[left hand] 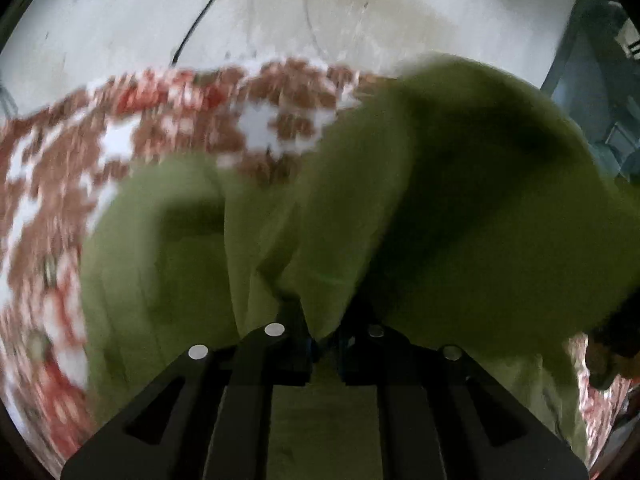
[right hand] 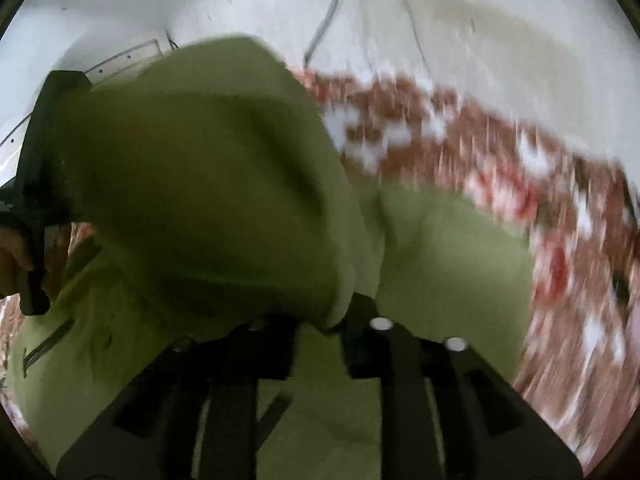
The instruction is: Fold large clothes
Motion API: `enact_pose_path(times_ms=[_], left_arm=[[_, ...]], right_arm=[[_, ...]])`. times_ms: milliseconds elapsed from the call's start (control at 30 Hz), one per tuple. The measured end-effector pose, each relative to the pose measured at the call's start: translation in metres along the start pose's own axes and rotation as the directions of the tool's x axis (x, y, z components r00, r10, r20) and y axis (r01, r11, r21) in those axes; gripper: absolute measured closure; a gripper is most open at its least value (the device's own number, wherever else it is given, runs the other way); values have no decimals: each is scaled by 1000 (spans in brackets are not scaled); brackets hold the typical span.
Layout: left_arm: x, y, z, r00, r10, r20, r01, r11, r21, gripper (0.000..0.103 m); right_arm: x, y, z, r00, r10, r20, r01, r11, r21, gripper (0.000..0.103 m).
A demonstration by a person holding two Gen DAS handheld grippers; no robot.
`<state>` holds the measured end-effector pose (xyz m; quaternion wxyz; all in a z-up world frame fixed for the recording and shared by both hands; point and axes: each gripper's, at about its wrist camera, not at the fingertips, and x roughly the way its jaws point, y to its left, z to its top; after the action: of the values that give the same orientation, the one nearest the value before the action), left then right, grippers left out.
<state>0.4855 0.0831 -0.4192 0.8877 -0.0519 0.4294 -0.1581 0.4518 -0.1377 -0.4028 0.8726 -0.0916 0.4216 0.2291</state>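
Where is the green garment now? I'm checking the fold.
The green garment fills the middle of both wrist views, its edge bunched between each gripper's fingers, draped over the red-and-white patterned cloth.

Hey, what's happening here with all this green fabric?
A person is folding a large green garment with a pair of tongs in each hand. The left tongs pinch a bunch of the fabric between their fingers. The right tongs also have fabric between their fingers, though these stand a little apart, so the hold looks loose. The garment is lifted and draped over a red, brown and white patterned cloth. Both views are blurred.
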Motion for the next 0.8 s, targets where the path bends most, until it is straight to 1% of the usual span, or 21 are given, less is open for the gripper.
enact_pose_path(times_ms=[33, 100, 133, 200, 233, 267, 300, 333, 400, 467, 500, 567, 700, 767, 800], left_arm=[[1, 2, -13, 1000, 1, -15, -1, 1000, -15, 91], [-2, 6, -38, 999, 2, -45, -5, 999, -47, 84], [-6, 7, -51, 998, 4, -55, -7, 998, -56, 82], [-18, 5, -67, 998, 24, -62, -26, 999, -38, 81], [-25, 5, -75, 997, 29, -70, -30, 999, -24, 79], [-31, 4, -80, 996, 29, -80, -30, 999, -18, 72], [-39, 4, -85, 995, 32, -93, -33, 999, -12, 67], [-48, 6, -91, 994, 36, -107, -36, 999, -2, 65], [-61, 11, -97, 991, 54, -120, -52, 999, 16, 57], [-70, 20, -94, 990, 69, -125, -67, 997, 24, 57], [-72, 24, -90, 989, 78, -123, -76, 997, 25, 57], [-73, 33, -77, 991, 81, -110, -82, 997, 2, 57], [-59, 50, -40, 995, 60, -79, -66, 995, -75, 57], [-43, 58, -18, 996, 48, -75, -56, 992, -115, 58], [-35, 60, -8, 996, 39, -76, -49, 990, -132, 58]], right_arm=[[1, 2, -17, 999, 6, -38, -6, 1000, 22, 61], [1, 3, -43, 996, 7, -90, -2, 998, 55, 53], [-2, 3, -60, 992, 11, -125, -1, 997, 75, 51], [-9, -3, -85, 983, 8, -185, 16, 992, 126, 48], [-14, -7, -97, 976, -4, -216, 39, 987, 158, 47], [-20, -13, -108, 970, -10, -242, 57, 980, 189, 45], [-26, -19, -115, 963, -19, -268, 78, 974, 214, 41], [-30, -25, -120, 959, -29, -282, 97, 968, 232, 41], [-40, -34, -122, 958, -46, -282, 121, 959, 255, 40], [-48, -45, -107, 965, -62, -256, 134, 952, 274, 37], [-48, -52, -95, 971, -67, -231, 134, 949, 285, 35], [-40, -59, -72, 976, -74, -203, 131, 949, 286, 35], [-9, -72, -18, 984, -80, -156, 122, 952, 280, 34], [19, -79, 11, 985, -61, -160, 106, 952, 286, 34], [30, -81, 21, 985, -59, -165, 105, 953, 286, 34]])
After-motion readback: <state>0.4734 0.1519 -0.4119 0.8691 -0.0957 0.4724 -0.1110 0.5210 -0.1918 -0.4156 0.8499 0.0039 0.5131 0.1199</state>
